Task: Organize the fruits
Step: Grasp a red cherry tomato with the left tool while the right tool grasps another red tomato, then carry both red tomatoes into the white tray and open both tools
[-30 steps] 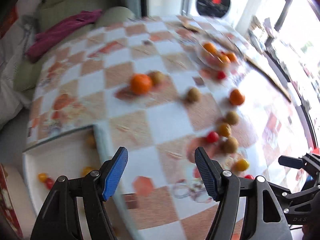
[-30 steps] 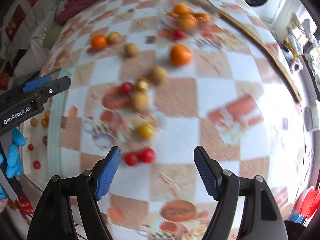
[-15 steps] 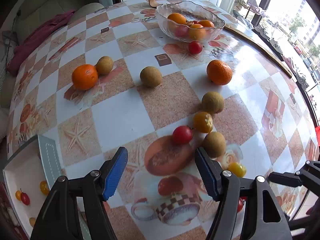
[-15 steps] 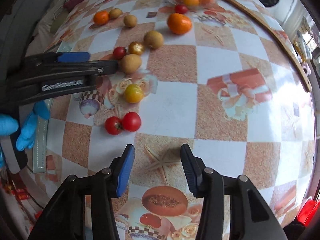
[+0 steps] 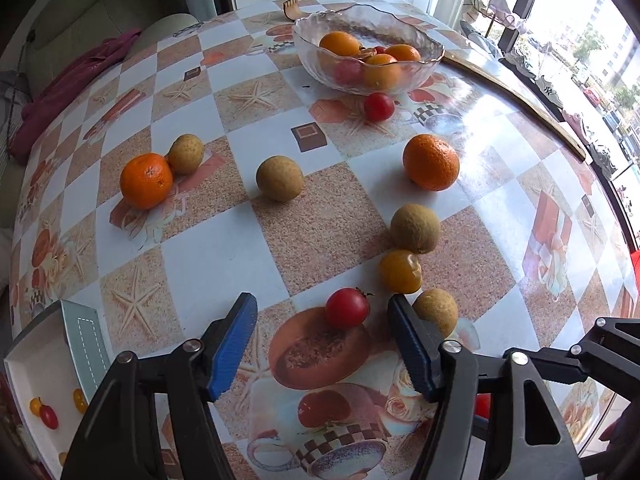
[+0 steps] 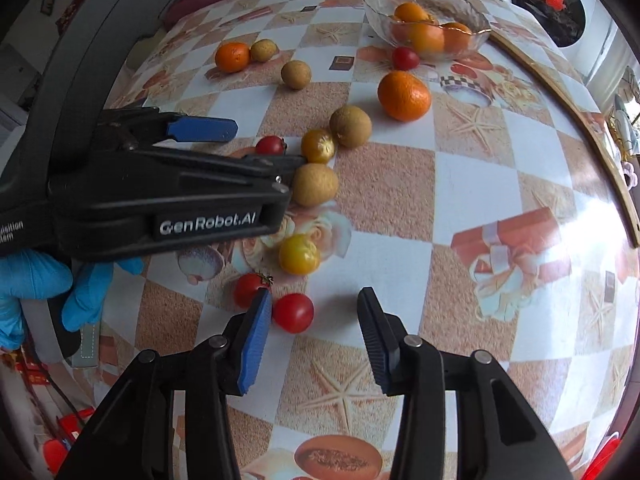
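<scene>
Fruits lie scattered on a checkered table. My left gripper (image 5: pixel 320 320) is open, with a red cherry tomato (image 5: pixel 347 307) between its tips. A yellow tomato (image 5: pixel 400 271) and brown longans (image 5: pixel 436 311) sit just right of it. My right gripper (image 6: pixel 312 312) is open, with a red tomato (image 6: pixel 293 313) just inside its left finger and another red tomato (image 6: pixel 249 289) outside it. A yellow tomato (image 6: pixel 299 254) lies just beyond. The left gripper (image 6: pixel 224 144) shows in the right wrist view around its red tomato (image 6: pixel 270 145). A glass bowl (image 5: pixel 304 46) of oranges stands at the back.
Two loose oranges (image 5: pixel 431 162) (image 5: pixel 146 180), longans (image 5: pixel 279 178) and a red tomato (image 5: pixel 379 106) lie mid-table. A white tray (image 5: pixel 24 376) holding small tomatoes sits off the table's left edge. A wooden strip (image 6: pixel 580 120) runs along the right rim.
Both grippers have moved forward and lower over the table. The left now brackets a red tomato. The right has closed in on the pair of red tomatoes and opened wider again.
</scene>
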Action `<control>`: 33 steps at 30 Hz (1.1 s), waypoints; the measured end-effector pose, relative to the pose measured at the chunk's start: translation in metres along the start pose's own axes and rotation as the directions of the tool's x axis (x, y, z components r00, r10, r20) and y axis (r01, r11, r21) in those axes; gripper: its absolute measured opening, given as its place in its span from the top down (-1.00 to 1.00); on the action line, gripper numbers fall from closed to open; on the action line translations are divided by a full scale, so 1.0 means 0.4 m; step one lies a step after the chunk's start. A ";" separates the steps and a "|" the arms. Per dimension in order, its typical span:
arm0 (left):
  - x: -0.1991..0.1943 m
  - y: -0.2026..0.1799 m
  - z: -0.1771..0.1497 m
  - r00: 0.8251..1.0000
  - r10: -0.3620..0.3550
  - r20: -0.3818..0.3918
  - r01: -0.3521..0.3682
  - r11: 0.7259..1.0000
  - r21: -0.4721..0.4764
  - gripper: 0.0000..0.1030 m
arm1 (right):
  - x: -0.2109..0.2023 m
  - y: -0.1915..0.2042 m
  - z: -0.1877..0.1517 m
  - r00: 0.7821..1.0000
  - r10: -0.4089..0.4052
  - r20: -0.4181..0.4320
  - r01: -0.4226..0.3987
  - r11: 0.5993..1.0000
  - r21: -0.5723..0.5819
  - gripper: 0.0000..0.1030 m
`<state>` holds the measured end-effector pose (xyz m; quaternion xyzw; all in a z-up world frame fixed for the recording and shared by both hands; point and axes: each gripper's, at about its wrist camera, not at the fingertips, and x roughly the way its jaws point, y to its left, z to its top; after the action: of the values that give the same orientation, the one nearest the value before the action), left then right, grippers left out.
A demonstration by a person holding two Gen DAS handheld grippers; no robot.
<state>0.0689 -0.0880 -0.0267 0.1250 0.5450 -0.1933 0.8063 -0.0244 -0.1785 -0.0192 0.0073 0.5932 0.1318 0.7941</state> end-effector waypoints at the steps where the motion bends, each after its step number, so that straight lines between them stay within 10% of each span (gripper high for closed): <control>1: -0.002 0.002 0.001 1.000 0.001 0.003 -0.001 1.000 -0.003 -0.12 | 0.002 -0.001 0.005 1.000 0.010 0.001 -0.010 1.000 -0.005 0.29; 8: -0.013 0.002 0.002 0.998 -0.055 0.005 0.055 0.998 -0.006 0.56 | 0.011 -0.002 0.011 0.996 0.082 -0.027 -0.082 0.997 0.013 0.58; 33: -0.216 0.129 -0.117 0.997 -0.008 0.080 0.029 0.963 -0.268 0.58 | -0.071 -0.037 -0.009 0.995 0.083 -0.048 -0.073 0.981 0.180 0.58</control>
<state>0.0245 -0.0075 0.0355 0.0016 0.5355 -0.1297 0.8345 -0.0322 -0.1993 0.0041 0.0982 0.6235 0.1094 0.7679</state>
